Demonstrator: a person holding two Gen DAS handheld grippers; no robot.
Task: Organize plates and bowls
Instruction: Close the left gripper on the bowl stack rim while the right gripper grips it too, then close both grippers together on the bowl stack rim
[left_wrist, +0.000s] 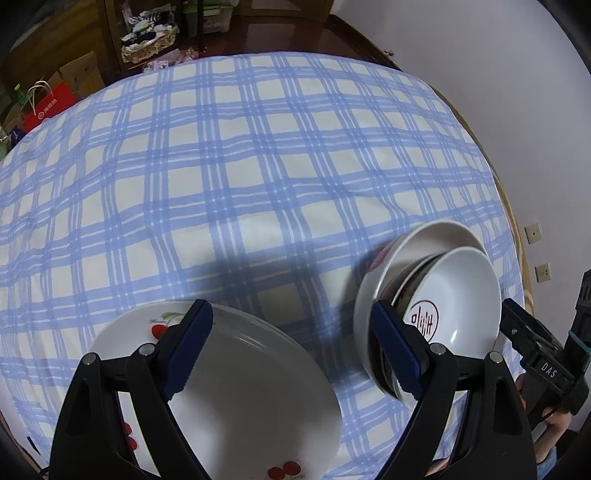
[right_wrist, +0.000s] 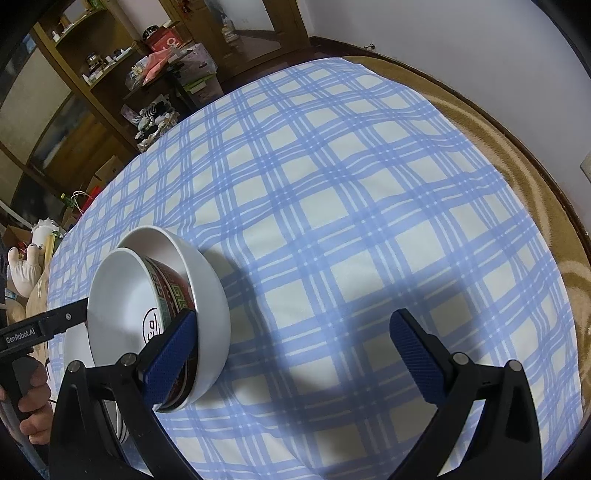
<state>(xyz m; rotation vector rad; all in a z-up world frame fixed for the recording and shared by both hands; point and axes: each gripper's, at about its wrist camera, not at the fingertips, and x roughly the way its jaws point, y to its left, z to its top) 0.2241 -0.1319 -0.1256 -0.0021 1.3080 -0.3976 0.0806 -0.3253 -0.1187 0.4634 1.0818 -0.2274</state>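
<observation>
The left gripper (left_wrist: 291, 350) hangs with its jaws spread wide, gripping nothing: one blue pad sits above the stack of plates (left_wrist: 236, 387) and the other just in front of the near rim of the nested bowls (left_wrist: 443, 295). The right gripper (right_wrist: 295, 358) is likewise spread wide and empty, its left pad close against the near edge of the bowls (right_wrist: 159, 306) and its right pad over bare checked tablecloth (right_wrist: 351, 184); whether that left pad touches the rim cannot be told.

The plates lie flat at the near left of the table, white with red cherry prints, one upon another so they take little room. Beside them to the right, a little apart, stand the bowls: a smaller white bowl with a red stamp inside and a dark patterned outside sits within a larger white bowl. Nesting keeps them to one footprint, though the inner bowl sits off-centre, toward the near side, and looks tilted, so it may not be fully seated.

With like grouped with like and both tools empty, the sorting appears nearly or wholly done. If anything remains, it is likely squaring the inner bowl in the outer one. The glazed ware would be slippery under the pads, so a nudge at the rim should be gentle, lest the pair tip or slide on the loose cloth.
</observation>
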